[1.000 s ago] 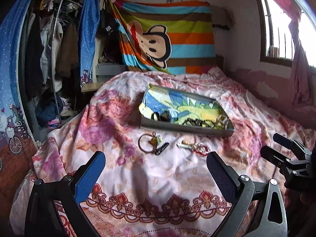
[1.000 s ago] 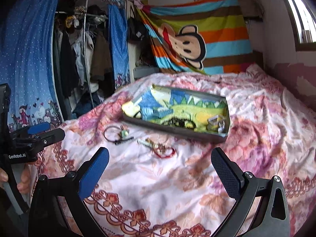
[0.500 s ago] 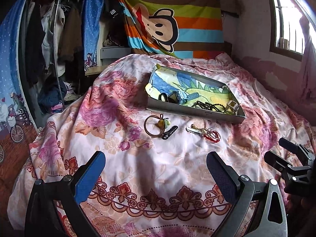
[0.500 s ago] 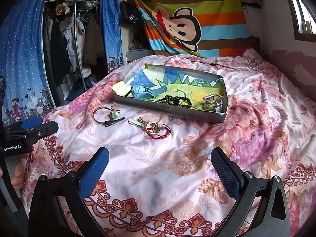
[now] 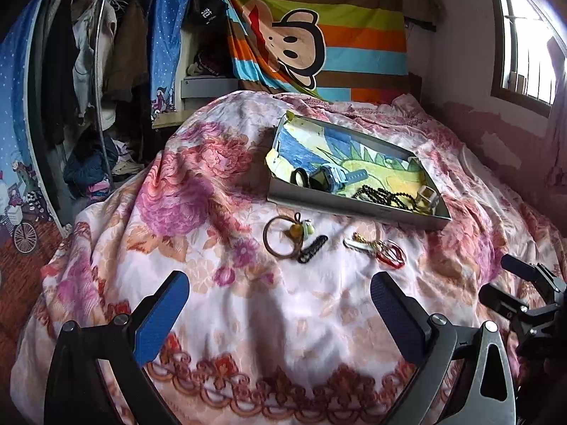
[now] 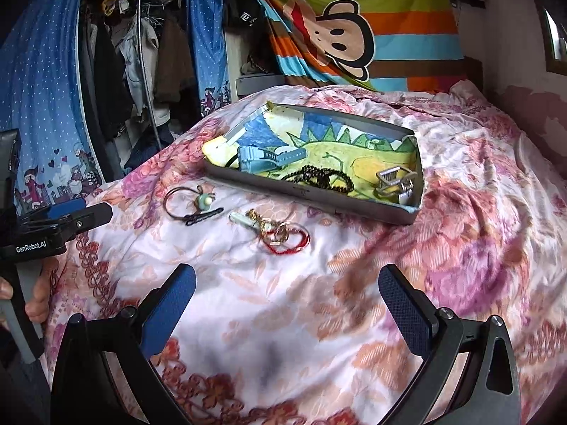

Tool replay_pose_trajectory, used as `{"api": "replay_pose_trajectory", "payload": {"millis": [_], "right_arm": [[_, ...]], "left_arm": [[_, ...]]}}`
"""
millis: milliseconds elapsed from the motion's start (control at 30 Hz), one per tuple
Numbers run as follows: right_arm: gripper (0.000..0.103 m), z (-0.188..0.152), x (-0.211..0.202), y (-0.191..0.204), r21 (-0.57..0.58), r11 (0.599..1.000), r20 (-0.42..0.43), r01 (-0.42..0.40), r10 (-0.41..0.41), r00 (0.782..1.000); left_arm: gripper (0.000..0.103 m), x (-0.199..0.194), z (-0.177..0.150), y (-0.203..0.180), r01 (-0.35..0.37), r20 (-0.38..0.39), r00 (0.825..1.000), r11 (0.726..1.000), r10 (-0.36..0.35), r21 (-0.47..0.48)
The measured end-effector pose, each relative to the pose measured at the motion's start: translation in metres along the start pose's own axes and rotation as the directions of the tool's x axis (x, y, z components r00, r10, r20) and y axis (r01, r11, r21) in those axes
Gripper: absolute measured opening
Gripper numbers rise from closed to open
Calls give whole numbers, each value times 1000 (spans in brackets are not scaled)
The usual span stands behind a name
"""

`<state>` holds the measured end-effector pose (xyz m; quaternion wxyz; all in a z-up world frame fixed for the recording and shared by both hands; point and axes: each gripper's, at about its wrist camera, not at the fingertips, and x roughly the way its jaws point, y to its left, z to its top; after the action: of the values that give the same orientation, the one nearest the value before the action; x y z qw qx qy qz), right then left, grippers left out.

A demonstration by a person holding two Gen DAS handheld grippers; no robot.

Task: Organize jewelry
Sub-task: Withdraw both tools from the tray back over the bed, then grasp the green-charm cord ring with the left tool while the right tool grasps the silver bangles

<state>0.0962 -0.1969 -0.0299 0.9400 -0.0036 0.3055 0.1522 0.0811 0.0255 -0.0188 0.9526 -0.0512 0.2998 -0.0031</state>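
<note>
A grey tray with a cartoon lining lies on the floral bedspread. It holds a blue watch, black beads and a metal clip. In front of it lie a brown hair tie with a charm, a black hair clip, and a red string bracelet with gold pieces. My left gripper is open and empty, short of the hair tie. My right gripper is open and empty, short of the bracelet.
The bedspread drops off at the left edge toward a clothes rack and piled clothes. A striped monkey blanket hangs behind. A window is at right. The other gripper shows at each view's side.
Both grippers have moved forward and lower toward the loose jewelry in front of the tray. Both stayed open. Nothing on the bed moved.
</note>
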Motion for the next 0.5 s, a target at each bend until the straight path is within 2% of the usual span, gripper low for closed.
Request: {"api": "replay_pose_trajectory", "payload": {"millis": [267,433,500], "right_arm": [[101,7,38,-10,2,997,-70,-83,83,994],[101,11,59,-8,-13,992,-96,-126,124,988],[101,12,65,-6,-24,989,-102,-143,140,985]], "left_arm": [[103,36,22,17,14,-57,998,1000,-15,-23],[103,64,31,28,58,-102,993,996,-66,-74],[98,72,35,27,60,-105,992,996,-66,-62]]}}
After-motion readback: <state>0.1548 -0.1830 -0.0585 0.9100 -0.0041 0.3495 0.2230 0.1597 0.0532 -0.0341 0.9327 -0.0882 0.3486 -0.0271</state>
